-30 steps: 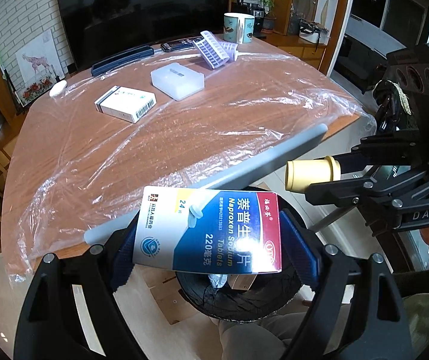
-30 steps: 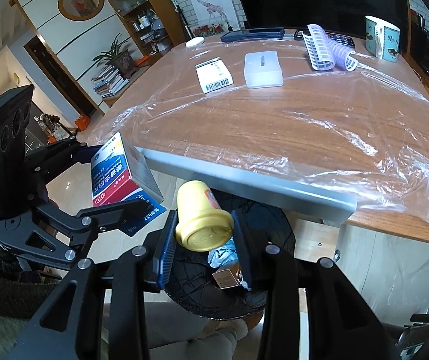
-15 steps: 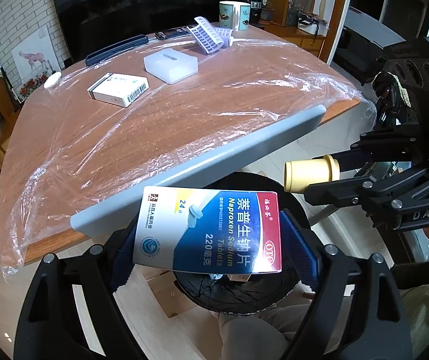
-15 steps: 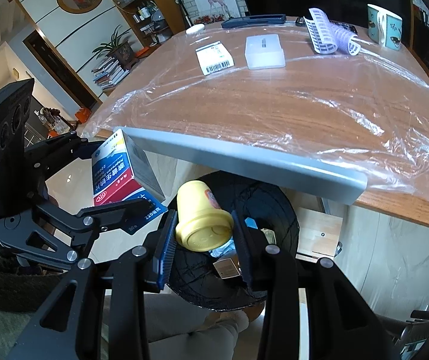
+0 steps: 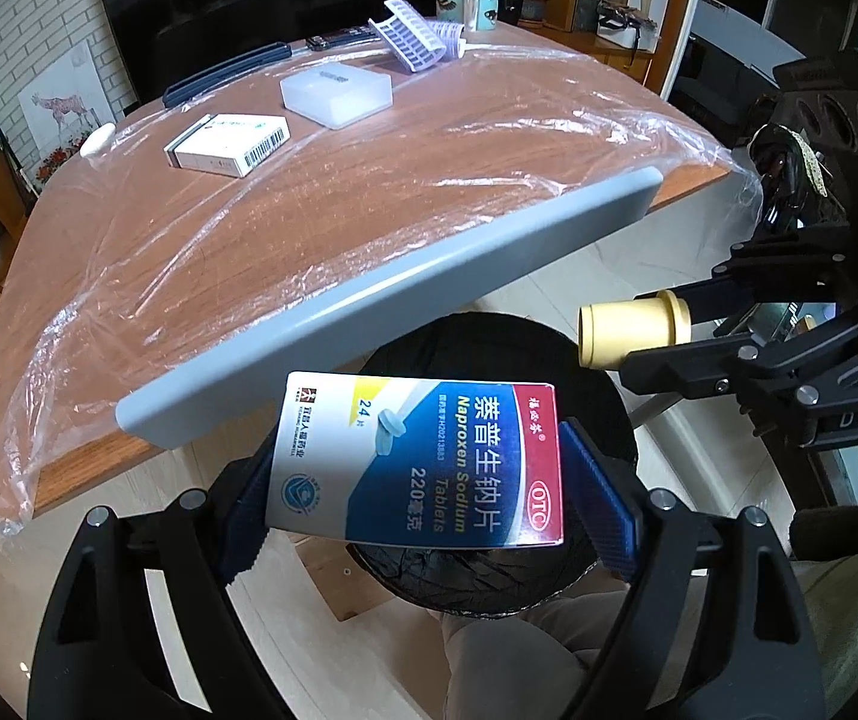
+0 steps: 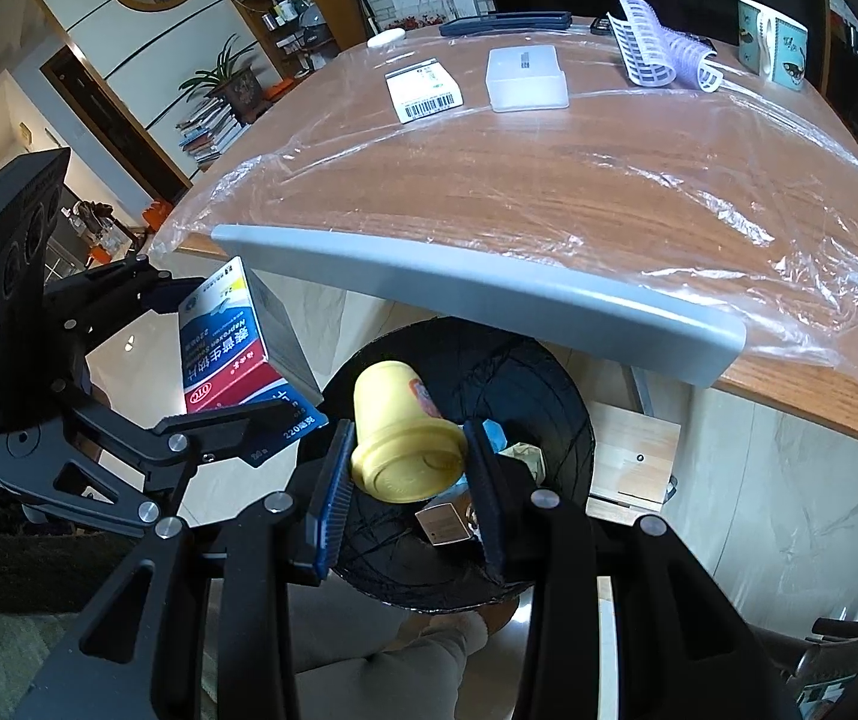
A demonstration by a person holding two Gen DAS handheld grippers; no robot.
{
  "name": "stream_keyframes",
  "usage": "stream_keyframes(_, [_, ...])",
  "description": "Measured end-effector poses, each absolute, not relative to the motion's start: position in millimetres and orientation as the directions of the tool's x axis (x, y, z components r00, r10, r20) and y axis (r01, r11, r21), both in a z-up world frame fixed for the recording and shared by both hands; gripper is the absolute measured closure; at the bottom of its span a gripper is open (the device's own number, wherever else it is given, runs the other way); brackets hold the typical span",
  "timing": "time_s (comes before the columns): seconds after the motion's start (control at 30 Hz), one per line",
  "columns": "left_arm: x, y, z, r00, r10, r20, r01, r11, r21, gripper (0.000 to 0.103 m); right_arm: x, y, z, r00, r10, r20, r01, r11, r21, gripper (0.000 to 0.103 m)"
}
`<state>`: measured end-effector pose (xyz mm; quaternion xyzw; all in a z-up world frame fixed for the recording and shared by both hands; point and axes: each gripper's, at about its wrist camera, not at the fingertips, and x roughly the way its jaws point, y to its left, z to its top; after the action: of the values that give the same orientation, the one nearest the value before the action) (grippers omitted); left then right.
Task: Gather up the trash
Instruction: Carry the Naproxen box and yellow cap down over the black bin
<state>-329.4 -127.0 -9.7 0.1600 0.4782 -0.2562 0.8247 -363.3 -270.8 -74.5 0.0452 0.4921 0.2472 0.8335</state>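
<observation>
— Two grippers, two catches: the left gripper (image 5: 423,468) pinches a Naproxen tablet box (image 5: 423,456) between its blue pads, and the right gripper (image 6: 408,450) is pressed onto a yellow cup (image 6: 405,438), which lies on its side with its base toward the camera.

— Where are they relative to the bin?

— Both hang over the black-lined bin (image 6: 549,384), which sits on the floor just below the table's near edge. The cup is above its mouth; the box is over the bin's left rim in the right wrist view.

— What does that view add?

— The bin's contents. The left view has the box covering the opening; the right one shows a blue scrap (image 6: 495,435), a crumpled pale wad (image 6: 525,456) and a small tan card (image 6: 444,522) inside.

— And on the table (image 5: 369,192)?

— Beyond the bin, under clear film: one white barcoded carton (image 5: 228,144), one frosted plastic case (image 5: 336,95), one lilac slotted tray (image 5: 414,42), one mug (image 5: 468,0). A grey bar (image 5: 381,300) juts out over the bin.
</observation>
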Motion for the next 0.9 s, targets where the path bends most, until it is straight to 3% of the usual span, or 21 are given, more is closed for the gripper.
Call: stream_keyframes(0.9, [-324, -126, -48, 0.36, -0.211, -0.909, 0.571, 0.82, 0.035, 0.017, -353, -257, -105, 0.331, 0.42, -0.845, -0.364, 0.883, 0.297, 0.066])
